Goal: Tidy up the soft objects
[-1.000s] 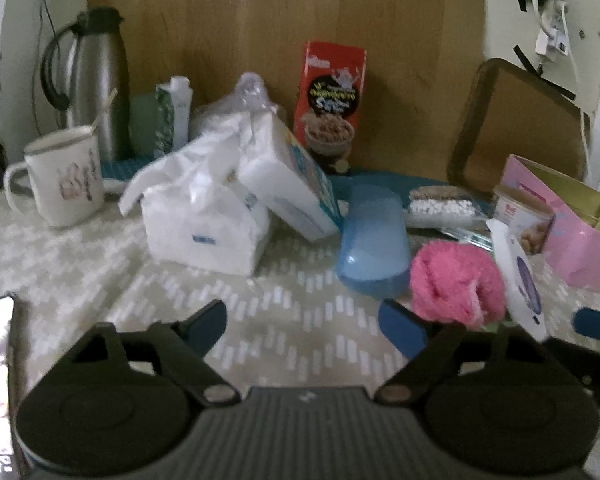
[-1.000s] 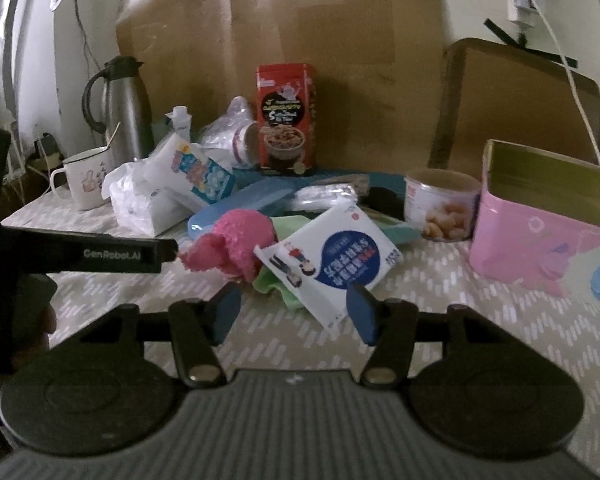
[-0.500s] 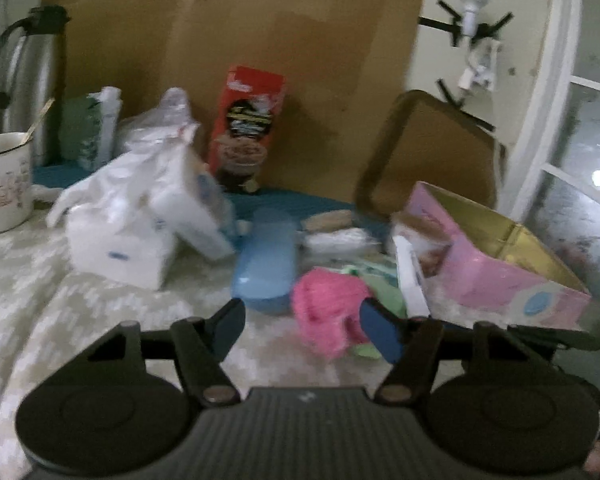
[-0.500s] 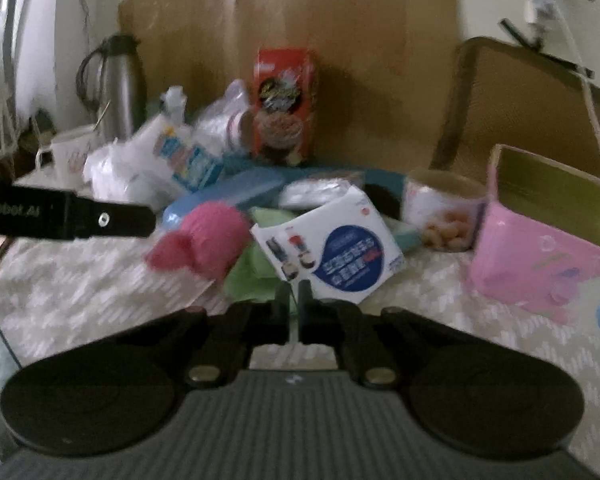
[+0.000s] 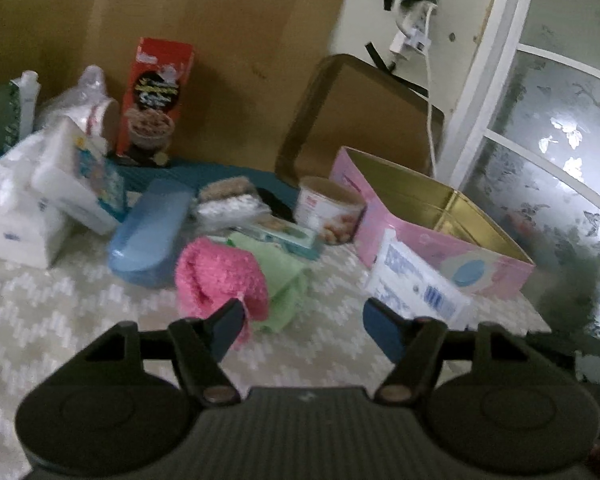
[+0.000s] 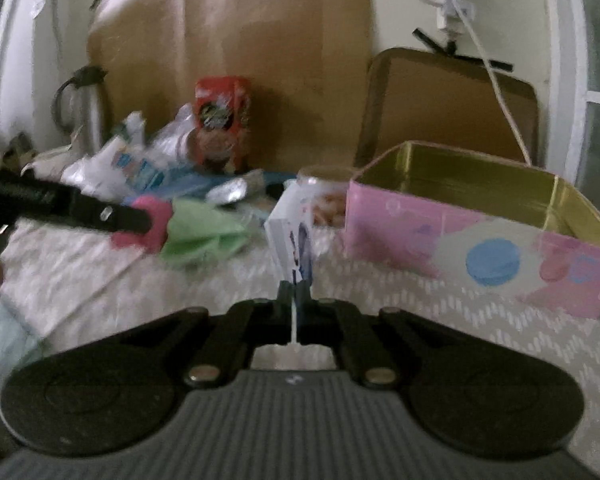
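As seen from the right wrist, grips a white pack (image 6: 290,220) by its thin lower edge in the right claw (image 6: 296,292), jaws pressed almost together on that seam. Shows the pack standing on edge at 12 o'clock from the claw, blue print down its near side, just beside the left end of a pink tin (image 6: 400,232). Cannot tell whether lifted clear of the cloth-covered table (image 6: 480,320) or touching it.

From the left wrist, finds the same pack (image 5: 416,280) at 1 o'clock, tilted, in front of the tin's (image 5: 496,276) long pink wall. Places the open tin, gold inside, at 2 o'clock.

Holds nothing in the left claw (image 5: 306,320): jaws spread wide, low over the table (image 5: 80,312). Puts the left blue fingertip right at the near edge of a fluffy pink sock (image 5: 220,276) at 11 o'clock; cannot tell whether touching. Sets a green cloth (image 5: 284,276) against the sock's right side, partly under it.

Farther out at 10 o'clock: a blue case (image 5: 152,232) just behind the sock, then white tissue packs (image 5: 16,220) at 9 o'clock. At 12 o'clock: a small can (image 5: 328,216) by the tin's far corner, with clear-wrapped packets beside it. Behind, at 11 o'clock, a red cereal box (image 5: 156,96) upright against brown cardboard, and a brown tray (image 5: 364,120) leaning on the wall at 1 o'clock.

In the right view, shows the left claw's black finger (image 6: 80,208) at 10 o'clock, reaching to the sock (image 6: 152,224), and a steel flask (image 6: 84,112) beyond.
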### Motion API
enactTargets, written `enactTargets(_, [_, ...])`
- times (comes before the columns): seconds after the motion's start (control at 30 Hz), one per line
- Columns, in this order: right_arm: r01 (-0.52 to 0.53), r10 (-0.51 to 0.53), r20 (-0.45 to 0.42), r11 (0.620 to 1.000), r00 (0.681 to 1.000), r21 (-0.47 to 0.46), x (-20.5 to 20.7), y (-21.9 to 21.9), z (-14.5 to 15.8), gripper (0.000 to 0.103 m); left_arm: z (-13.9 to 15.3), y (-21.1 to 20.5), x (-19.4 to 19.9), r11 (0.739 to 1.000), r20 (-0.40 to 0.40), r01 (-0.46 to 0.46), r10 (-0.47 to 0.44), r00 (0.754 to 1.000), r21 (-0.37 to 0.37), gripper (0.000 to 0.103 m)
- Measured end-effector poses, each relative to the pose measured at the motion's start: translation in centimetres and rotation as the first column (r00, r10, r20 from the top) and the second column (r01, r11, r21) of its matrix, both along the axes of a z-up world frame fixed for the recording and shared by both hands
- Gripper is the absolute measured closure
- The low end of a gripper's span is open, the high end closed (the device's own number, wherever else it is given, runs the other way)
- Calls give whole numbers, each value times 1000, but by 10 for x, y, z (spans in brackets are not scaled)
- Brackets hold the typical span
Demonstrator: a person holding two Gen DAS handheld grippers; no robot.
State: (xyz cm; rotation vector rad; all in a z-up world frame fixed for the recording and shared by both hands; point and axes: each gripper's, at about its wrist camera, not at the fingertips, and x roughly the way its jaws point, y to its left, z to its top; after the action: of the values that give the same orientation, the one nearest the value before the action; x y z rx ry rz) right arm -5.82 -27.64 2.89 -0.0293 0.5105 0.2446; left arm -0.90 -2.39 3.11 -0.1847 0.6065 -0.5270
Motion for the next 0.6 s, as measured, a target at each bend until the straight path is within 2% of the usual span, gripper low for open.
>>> enactTargets(0.1, [-102, 102, -50, 995, 994, 8, -8, -8, -3, 93, 0, -8, 1, 1000, -25, 20, -21, 999, -11, 31])
enactTargets(0.13, [-143, 144, -78, 990, 986, 19, -10, -10, -3, 83, 0, -10, 1, 1000, -31, 26, -27, 999, -14, 30])
enactTargets(0.17, [-164, 167, -87, 986, 982, 33, -11, -11, -3, 64, 1, -11, 1, 999, -37, 34, -35, 999, -19, 29])
enactTargets(0.23, [-172, 175, -61, 984, 983, 56, -15, -15, 0, 45, 3, -16, 2, 998, -51, 54, -56, 997, -32, 28])
enactTargets(0.37, [-155, 160, -34, 981, 987, 117, -12, -25, 2, 42, 4, -23, 3, 995, -87, 85, -90, 992, -56, 28])
enactTargets(0.6, [-140, 151, -66, 979, 986, 145, -6, -28, -11, 39, 0, -32, 3, 995, -112, 97, -100, 989, -27, 27])
